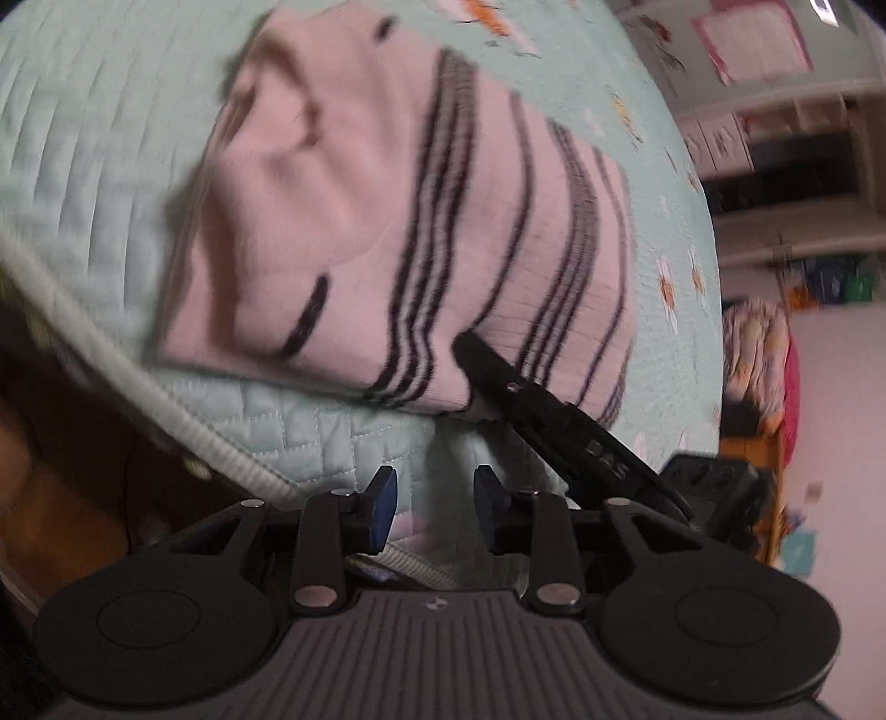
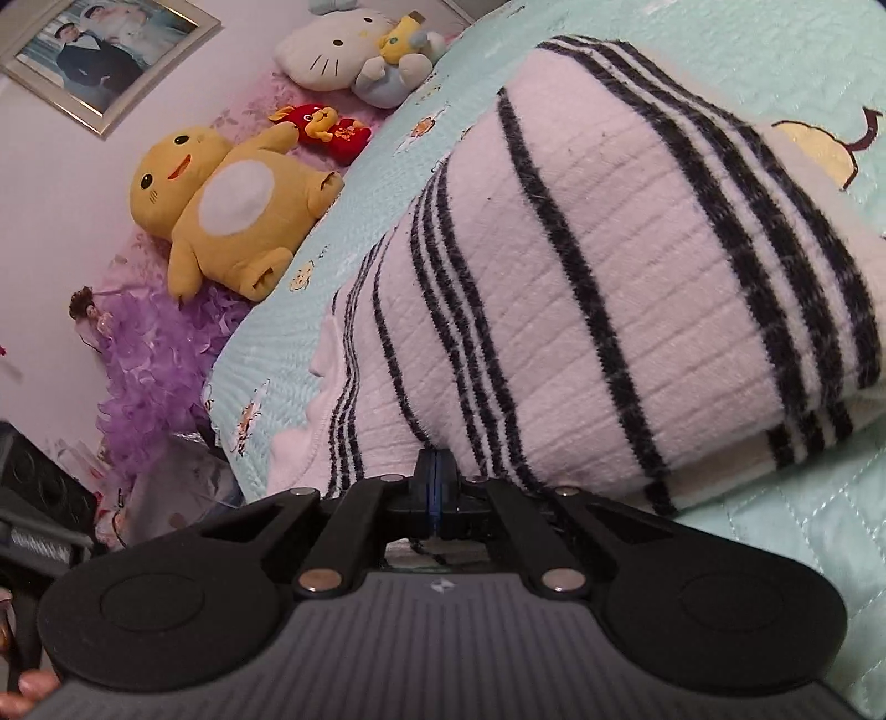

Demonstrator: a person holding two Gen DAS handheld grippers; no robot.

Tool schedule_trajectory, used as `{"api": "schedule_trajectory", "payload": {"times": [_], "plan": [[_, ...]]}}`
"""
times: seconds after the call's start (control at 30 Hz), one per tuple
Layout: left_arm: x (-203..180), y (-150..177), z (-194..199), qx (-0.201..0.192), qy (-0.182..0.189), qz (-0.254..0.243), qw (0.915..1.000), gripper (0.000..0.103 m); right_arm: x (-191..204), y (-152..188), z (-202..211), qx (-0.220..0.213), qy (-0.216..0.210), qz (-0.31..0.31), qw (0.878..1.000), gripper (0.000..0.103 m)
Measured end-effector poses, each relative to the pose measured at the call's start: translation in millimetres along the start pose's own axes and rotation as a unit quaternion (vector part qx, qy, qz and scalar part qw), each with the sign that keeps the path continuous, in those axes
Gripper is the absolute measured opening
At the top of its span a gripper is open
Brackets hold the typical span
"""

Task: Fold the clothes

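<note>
A folded pale pink sweater with black stripes (image 1: 387, 221) lies on a mint quilted bedspread (image 1: 83, 138). My left gripper (image 1: 436, 498) is open and empty, just off the sweater's near edge over the bedspread's border. In the left wrist view the right gripper (image 1: 487, 382) shows as a black finger at the sweater's near edge. In the right wrist view the sweater (image 2: 637, 288) fills the middle. My right gripper (image 2: 436, 471) is shut with its pads together at the sweater's near edge; whether cloth is pinched between them is hidden.
Plush toys lie at the bed's head: a yellow one (image 2: 232, 205), a white cat (image 2: 338, 47), a small red one (image 2: 321, 127). Purple frills (image 2: 149, 354) sit beside the bed. A framed photo (image 2: 105, 55) hangs on the wall. Shelves (image 1: 786, 183) stand beyond the bed.
</note>
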State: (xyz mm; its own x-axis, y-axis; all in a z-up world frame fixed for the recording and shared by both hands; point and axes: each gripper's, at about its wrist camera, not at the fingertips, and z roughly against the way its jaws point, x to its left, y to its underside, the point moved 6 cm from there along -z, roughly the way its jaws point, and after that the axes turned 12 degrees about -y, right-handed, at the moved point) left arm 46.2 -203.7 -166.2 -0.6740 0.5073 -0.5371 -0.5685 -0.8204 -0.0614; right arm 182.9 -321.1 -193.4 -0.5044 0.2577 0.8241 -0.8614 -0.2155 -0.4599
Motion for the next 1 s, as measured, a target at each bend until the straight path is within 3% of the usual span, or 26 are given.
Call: {"api": "schedule_trajectory", "payload": {"times": [0.13,0.27,0.4,0.47,0.6,0.83,1.0], "plan": [[27,-3,-11,-0.043,0.008,0.101,0.9939,0.032,0,-2,3,0.0,-0.006,-0.005,1.0,0.0],[30,2,-20,-0.069,0.007,0.132,0.9888,0.035,-2,-7,1,0.0,-0.015,-0.017,1.0,0.0],[25,9,-22,-0.105,0.046,0.172,0.9784,0.06,-2,-11,1,0.006,-0.017,-0.024,1.0,0.0],[23,12,-23,-0.12,0.069,0.174,0.975,0.066,-2,-13,1,0.011,-0.019,-0.024,0.999,0.0],[15,16,-26,-0.136,0.082,0.153,0.9754,0.071,-3,-15,1,0.018,-0.024,-0.024,0.999,0.0],[1,10,-29,-0.164,0.078,0.14,0.9733,0.077,-12,-9,1,-0.002,-0.053,-0.057,0.997,0.0],[-4,3,-16,-0.191,0.097,0.137,0.9671,0.075,-16,-4,5,-0.022,-0.088,-0.085,0.992,0.0]]}}
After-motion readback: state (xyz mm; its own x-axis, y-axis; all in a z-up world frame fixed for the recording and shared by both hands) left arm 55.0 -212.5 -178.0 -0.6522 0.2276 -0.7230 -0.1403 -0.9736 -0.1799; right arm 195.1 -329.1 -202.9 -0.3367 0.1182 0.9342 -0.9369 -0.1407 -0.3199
